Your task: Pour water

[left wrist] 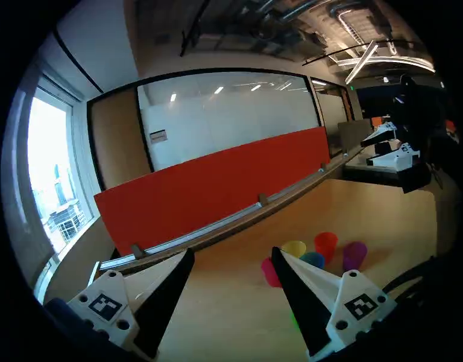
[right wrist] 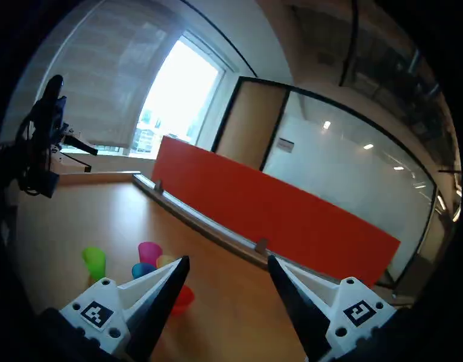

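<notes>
Several small coloured plastic cups stand clustered on the wooden table (left wrist: 364,211). In the left gripper view I see a yellow cup (left wrist: 293,247), an orange-red cup (left wrist: 325,244), a purple cup (left wrist: 354,254), a blue cup (left wrist: 313,259) and a pink cup (left wrist: 267,273), just beyond the right finger. My left gripper (left wrist: 231,253) is open and holds nothing. In the right gripper view a green cup (right wrist: 94,260), a pink cup (right wrist: 149,252), a blue cup (right wrist: 141,269) and a red cup (right wrist: 184,300) lie low at the left. My right gripper (right wrist: 227,259) is open and holds nothing, above the table.
An orange divider panel (left wrist: 219,181) on a metal rail runs along the table's far edge, with a glass wall behind it. A bright window (right wrist: 177,96) is at one end. The other gripper (left wrist: 393,155) hovers far right over the table edge; the left one (right wrist: 47,142) appears far left.
</notes>
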A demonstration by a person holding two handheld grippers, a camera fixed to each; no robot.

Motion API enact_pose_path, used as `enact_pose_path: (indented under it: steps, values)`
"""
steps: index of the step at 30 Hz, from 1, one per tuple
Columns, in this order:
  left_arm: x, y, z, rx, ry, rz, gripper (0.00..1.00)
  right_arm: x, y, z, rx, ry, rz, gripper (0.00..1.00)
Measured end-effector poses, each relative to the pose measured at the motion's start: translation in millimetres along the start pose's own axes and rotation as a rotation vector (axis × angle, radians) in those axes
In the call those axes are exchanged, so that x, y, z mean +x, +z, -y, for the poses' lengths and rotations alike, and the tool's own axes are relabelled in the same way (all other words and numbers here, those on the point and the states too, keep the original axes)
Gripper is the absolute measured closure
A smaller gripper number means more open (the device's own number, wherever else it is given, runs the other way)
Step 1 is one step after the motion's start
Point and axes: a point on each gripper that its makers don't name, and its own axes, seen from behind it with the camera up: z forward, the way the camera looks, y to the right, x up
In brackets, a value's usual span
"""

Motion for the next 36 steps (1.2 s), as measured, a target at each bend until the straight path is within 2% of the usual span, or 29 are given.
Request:
enact_pose_path:
  steps: [11, 18, 29, 36]
  values:
    - [-7.5, 7.9, -17.4, -0.094, 0.025, 0.050, 0.05, -3.3, 7.2, 1.5, 0.063, -0.054, 0.027, 0.00]
    - [-14.3, 12.3, -31.3, -0.169, 0.037, 0.079, 0.05, -8.2, 12.9, 13.9, 0.153, -0.088, 0.072, 0.00]
    - [-29.9, 14.5, -44.3, -0.241, 0.058, 0.131, 0.05, -8.0, 20.2, 22.3, 0.219, -0.111, 0.102, 0.00]
    - [-43.9, 12.4, -55.2, -0.295, 0.064, 0.169, 0.05, -20.5, 23.8, 41.3, 0.315, -0.108, 0.161, 0.00]
